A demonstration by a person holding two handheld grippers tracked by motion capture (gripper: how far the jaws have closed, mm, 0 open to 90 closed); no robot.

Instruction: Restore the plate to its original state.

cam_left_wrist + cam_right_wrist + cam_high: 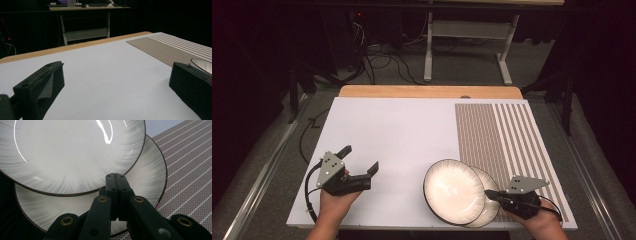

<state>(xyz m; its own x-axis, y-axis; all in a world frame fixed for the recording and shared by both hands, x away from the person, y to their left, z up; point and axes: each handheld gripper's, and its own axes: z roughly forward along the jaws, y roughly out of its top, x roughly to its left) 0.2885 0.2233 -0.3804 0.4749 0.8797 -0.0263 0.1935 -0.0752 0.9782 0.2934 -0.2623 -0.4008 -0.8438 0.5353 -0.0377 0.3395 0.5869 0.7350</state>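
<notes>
Two white plates with dark rims and grey streaks lie near the front right of the white board. The upper plate (452, 190) (70, 152) overlaps the lower plate (490, 212) (147, 175). My right gripper (488, 193) (116, 176) is shut, its tips over the lower plate right at the upper plate's rim, with nothing seen between the jaws. At the front left my left gripper (358, 159) (117, 67) rests open on the board, with only bare board between its jaws. A plate rim (202, 65) peeks in beside its right jaw.
The white board (387, 135) covers a wooden table (427, 91). A brown striped mat (502, 135) (170, 47) (190, 165) takes up its right part, and the plates partly lie on it. Beyond the table stand a desk frame (467, 35) and floor cables (382, 62).
</notes>
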